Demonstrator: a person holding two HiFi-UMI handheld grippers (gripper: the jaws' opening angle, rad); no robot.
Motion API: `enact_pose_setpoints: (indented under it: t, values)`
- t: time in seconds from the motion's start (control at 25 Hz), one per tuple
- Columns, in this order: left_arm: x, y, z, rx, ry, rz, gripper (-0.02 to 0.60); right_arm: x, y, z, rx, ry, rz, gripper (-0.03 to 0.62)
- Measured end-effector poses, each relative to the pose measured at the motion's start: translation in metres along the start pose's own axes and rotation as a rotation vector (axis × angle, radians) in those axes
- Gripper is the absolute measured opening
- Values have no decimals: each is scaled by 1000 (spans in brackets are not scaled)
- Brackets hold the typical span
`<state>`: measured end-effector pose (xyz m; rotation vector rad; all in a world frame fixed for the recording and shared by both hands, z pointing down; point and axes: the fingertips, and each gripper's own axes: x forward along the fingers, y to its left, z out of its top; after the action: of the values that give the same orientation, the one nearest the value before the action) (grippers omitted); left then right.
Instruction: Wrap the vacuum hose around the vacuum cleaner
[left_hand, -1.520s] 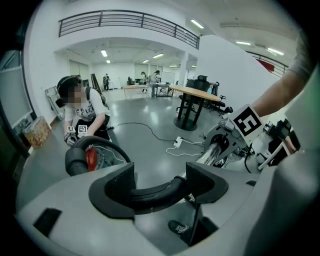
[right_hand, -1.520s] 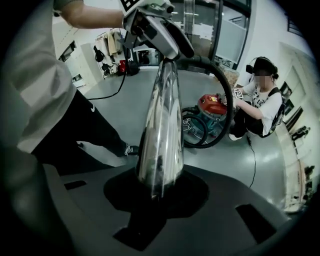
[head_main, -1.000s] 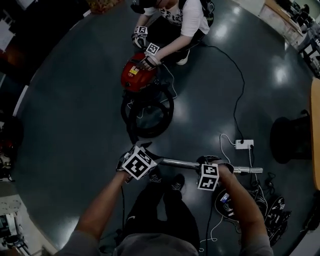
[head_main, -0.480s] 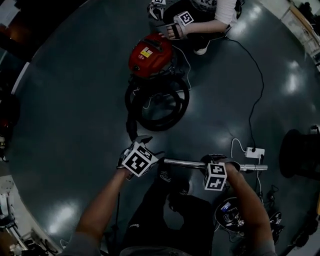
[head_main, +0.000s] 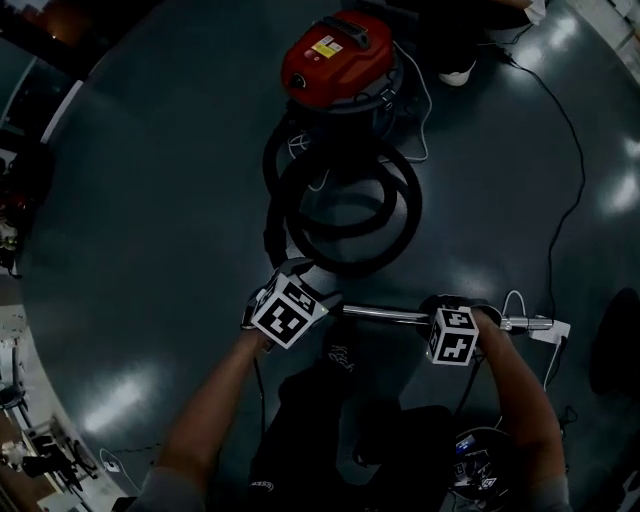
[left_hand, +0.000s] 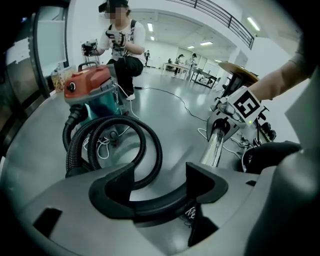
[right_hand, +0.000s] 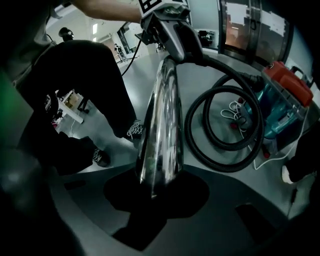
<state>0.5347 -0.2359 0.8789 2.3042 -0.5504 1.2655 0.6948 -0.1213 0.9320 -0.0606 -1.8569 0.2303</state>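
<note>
Two-handed carry: right tool (right_hand: 157, 192) clamped snug on the chrome wand (right_hand: 160, 125), left tool (left_hand: 162, 180) w/ jaws wide, seemingly round the hose handle (right_hand: 187, 42), so the wand sits level between 'em, prob. to walk the hose (right_hand: 225, 166), loose-looped on the floor (head_main: 150, 200) at 12 o'clock, round the red vac (head_main: 340, 55).

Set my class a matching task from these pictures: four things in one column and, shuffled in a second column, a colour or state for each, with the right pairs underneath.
Things
1. vacuum cleaner
2. hose
3. chrome wand
4. power strip

Colour or state
A. white, lying on the floor
B. red on top
C. clamped in the right gripper
D. black, lying in loops on the floor

Pairs: 1-B, 2-D, 3-C, 4-A
</note>
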Motion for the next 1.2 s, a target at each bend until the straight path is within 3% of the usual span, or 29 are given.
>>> enact_pose_setpoints:
  t: [0.36,0.64,1.2]
  values:
    - [82,34,-56,-38,-47,74,328,106,-41,-15,-64,-25,16,97]
    - [124,45,-84,-10,-70,116,328,169,-67,-29,-99,-41,-41,97]
    - [191,51,-120,41,-59,156,322,246,-90,-61,-18,2,-24,97]
